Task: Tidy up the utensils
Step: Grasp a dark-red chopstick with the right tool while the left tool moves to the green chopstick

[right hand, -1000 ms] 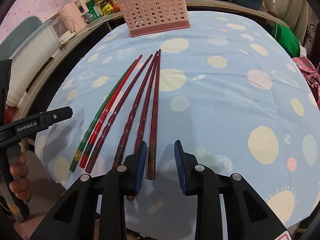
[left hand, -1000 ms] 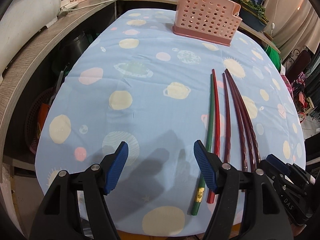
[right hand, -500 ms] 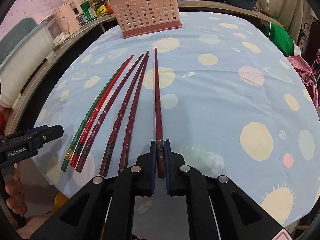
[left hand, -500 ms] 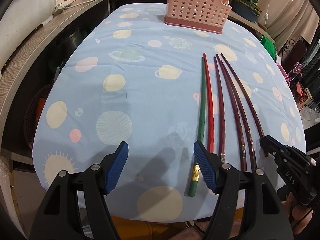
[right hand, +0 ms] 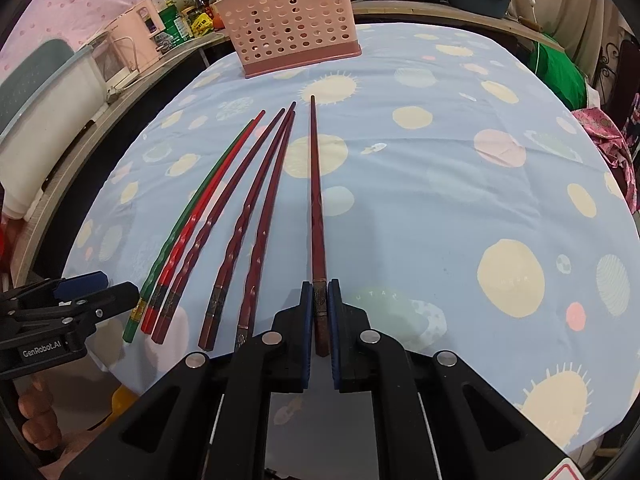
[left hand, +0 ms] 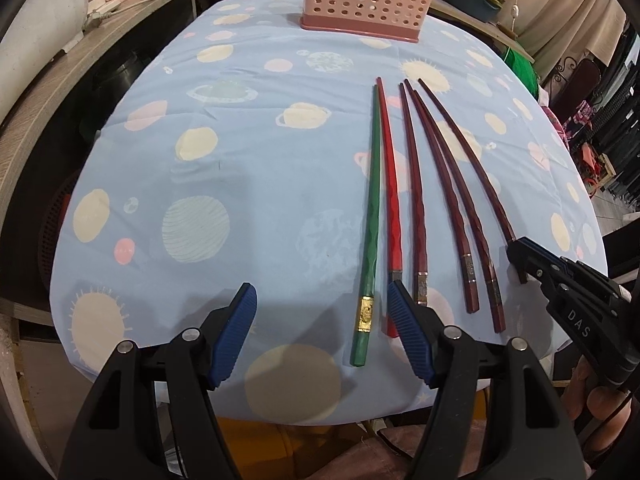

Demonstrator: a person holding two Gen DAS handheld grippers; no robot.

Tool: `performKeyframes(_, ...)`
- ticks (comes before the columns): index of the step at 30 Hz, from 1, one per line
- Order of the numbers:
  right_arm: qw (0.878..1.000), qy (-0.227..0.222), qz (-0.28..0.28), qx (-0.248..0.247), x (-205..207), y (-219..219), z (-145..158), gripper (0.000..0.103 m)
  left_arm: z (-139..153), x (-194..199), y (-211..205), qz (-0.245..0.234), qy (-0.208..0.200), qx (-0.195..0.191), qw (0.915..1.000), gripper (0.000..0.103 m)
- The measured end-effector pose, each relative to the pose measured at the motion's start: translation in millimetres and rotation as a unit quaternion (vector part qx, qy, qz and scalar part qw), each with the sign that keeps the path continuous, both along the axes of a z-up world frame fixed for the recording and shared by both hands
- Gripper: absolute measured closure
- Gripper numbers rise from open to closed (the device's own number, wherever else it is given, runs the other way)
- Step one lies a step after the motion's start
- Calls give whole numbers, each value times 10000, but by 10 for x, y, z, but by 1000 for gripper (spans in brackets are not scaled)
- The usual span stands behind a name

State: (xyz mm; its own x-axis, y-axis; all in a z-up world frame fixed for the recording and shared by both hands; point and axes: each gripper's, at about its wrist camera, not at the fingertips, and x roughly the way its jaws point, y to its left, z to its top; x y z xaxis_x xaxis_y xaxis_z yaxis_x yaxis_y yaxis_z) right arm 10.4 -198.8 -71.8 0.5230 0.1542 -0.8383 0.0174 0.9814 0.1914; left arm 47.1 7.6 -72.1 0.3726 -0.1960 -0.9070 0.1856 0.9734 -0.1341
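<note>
right tongs (right hand: 319, 320): clamped on butt of dark red chopstick (right hand: 316, 200), centre frame
chopstick axis: near vertical in frame, tip toward pink basket (right hand: 290, 24) at top
left tongs (left hand: 320, 332): apart, over green chopstick (left hand: 370, 216) butt
bench (right hand: 440, 200): five more chopsticks fanned left

We see a table (left hand: 256, 200) under a blue planet-print cloth (right hand: 440, 208). On it stand a pink basket (right hand: 292, 36) at the far end and six chopsticks (left hand: 416, 208) fanned near us: one green (left hand: 372, 216), one red (left hand: 392, 200), four dark
</note>
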Motion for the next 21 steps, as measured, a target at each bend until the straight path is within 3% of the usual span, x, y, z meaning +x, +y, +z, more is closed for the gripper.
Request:
performKeyframes(16, 10000, -3, -16, 9, -3, -6, -3, 96, -53, -56, -26, -40, 72, 147, 9999, 47)
performKeyframes(19, 10000, -4, -15, 15, -3, -6, -3, 96, -47, -88, -47, -88, 38, 249, 9996, 54)
performKeyframes(21, 10000, -3, -11, 4, -2, -3, -2, 96, -40, -101, -64, -137, 19, 283, 9995, 69)
